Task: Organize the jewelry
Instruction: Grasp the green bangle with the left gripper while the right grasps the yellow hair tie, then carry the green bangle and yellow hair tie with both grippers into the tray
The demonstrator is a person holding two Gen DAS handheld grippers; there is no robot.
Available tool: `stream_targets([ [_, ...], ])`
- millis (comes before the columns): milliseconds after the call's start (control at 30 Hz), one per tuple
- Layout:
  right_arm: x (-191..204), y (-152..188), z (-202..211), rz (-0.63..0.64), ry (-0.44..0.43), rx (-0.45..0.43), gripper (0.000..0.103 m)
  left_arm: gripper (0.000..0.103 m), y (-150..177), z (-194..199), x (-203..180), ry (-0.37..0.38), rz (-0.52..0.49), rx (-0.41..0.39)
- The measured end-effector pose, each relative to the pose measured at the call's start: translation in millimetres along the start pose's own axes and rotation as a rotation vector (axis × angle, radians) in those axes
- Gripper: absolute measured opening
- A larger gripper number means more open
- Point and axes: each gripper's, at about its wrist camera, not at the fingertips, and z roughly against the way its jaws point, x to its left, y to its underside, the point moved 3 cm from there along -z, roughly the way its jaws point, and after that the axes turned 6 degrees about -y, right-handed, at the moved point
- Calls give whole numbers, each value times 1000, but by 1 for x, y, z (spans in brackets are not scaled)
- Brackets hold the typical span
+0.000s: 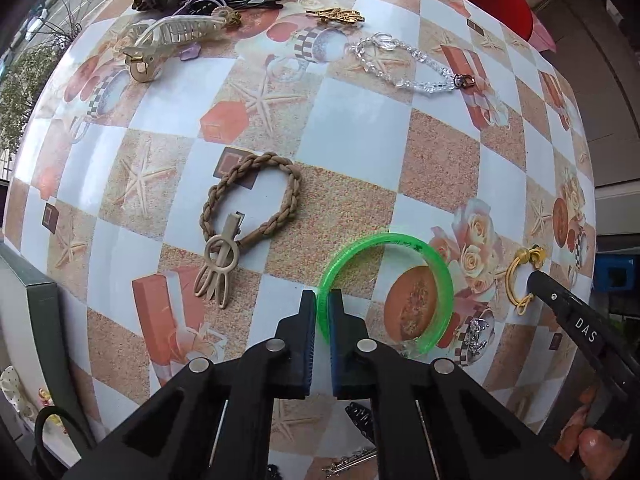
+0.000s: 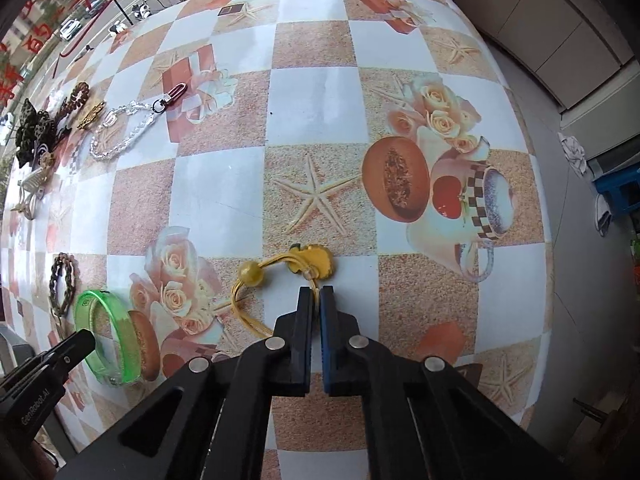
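Our left tool [image 1: 323,300] clamps the green bangle [image 1: 440,276]; our right tool [image 2: 316,296] pinches the yellow hair tie [image 2: 256,280], open worktop [image 2: 224,192] ahead.

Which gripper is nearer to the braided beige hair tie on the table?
Left. The left gripper grips the green bangle beside the braided hair tie; the right gripper sits beyond the bangle, gripping the yellow hair tie.

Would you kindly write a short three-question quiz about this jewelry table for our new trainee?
1. True or false: the left gripper is shut on the green bangle.
2. What does the right gripper hold? A) crystal chain B) yellow cord hair tie C) braided tie
3. Fill in: the beige clip lies on the ___ hair tie.

Key: 1 true; 2 B, the yellow cord hair tie; 3 braided.
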Motion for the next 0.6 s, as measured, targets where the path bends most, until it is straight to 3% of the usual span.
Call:
stream_targets([
  [300,-8,20,18,-56,-163,12,3,9,17,25,21,-2,-53,-32],
  [600,-13,45,23,-80,-222,31,3,9,55,49,48,0,-81,-42],
])
